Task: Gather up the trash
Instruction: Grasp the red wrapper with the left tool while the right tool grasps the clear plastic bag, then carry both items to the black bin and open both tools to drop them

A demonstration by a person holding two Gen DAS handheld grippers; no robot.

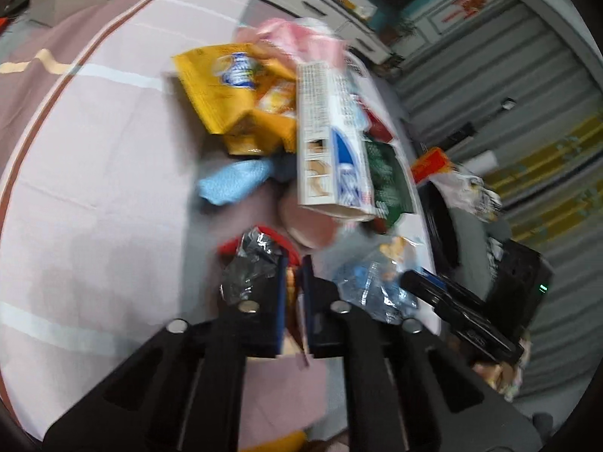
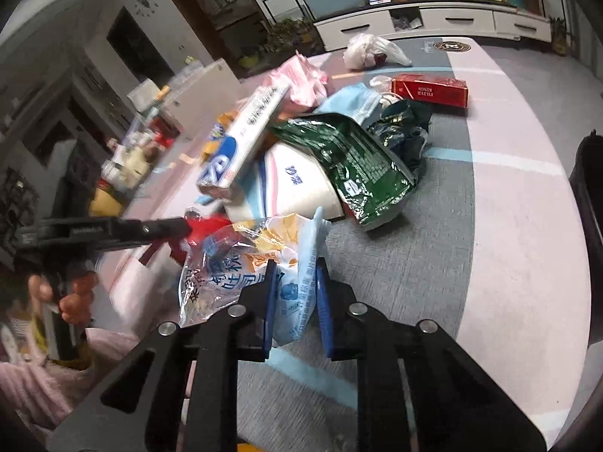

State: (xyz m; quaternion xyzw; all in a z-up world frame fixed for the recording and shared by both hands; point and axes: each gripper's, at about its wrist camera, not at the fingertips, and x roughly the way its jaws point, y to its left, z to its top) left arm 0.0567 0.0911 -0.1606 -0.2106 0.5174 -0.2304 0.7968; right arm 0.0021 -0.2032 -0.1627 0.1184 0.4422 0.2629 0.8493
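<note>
A heap of trash lies on the carpet: a white and blue toothpaste box [image 1: 331, 143] [image 2: 245, 139], a yellow snack bag [image 1: 233, 94], a green foil bag [image 2: 354, 165], a pink bag [image 2: 301, 79] and a red cigarette box [image 2: 429, 90]. My left gripper [image 1: 293, 263] is shut on a red, silver-lined wrapper [image 1: 256, 256]; it also shows in the right wrist view [image 2: 188, 228] by that red wrapper [image 2: 199, 229]. My right gripper [image 2: 296, 267] is shut on a light blue plastic bag [image 2: 301, 275], beside a clear printed bread bag [image 2: 226, 267] [image 1: 377, 282].
A white tissue pack [image 2: 297, 188] and a blue face mask [image 2: 350, 101] sit in the heap. A tied white plastic bag [image 2: 369, 51] lies further back. A white TV cabinet [image 2: 433, 19] stands along the wall. A black bin edge [image 2: 588, 226] is at the right.
</note>
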